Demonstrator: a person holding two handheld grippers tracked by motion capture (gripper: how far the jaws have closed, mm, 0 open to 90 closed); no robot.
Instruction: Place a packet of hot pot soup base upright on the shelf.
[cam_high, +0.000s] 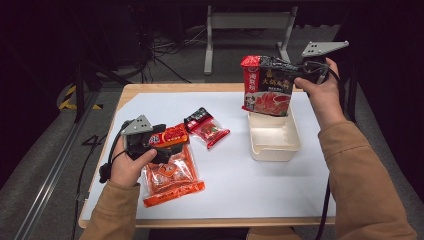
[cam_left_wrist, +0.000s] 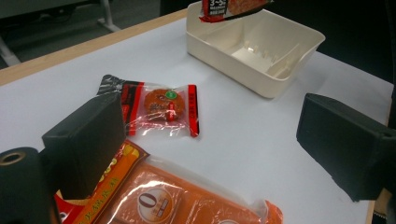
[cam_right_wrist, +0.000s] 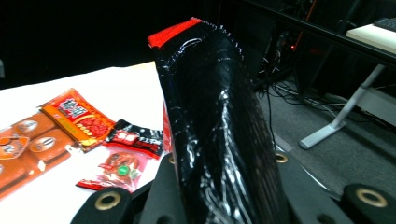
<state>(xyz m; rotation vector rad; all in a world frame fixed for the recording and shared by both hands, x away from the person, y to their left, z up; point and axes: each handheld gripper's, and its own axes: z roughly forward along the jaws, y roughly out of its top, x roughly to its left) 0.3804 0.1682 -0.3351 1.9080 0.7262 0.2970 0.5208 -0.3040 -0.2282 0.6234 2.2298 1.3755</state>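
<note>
Altogether three snack packets: orange (cam_high: 170, 172), small red (cam_high: 206, 127), black (held) (cam_high: 267, 87); one tub (cam_high: 274, 137).

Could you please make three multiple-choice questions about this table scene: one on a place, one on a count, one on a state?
1. Where is the black-and-red pouch?
A. Above the cream box
B. Flat on the table
C. Under the orange packet

2. How many packets lie on the white sheet?
A. One
B. Two
C. Four

3. How is the left tool?
A. Shut on a packet
B. Open
C. Folded away

Answers:
1 A, the right tool holds the pouch over the box.
2 B, the orange packet and the small red packet.
3 B, its jaws stand apart above the sheet.
</note>
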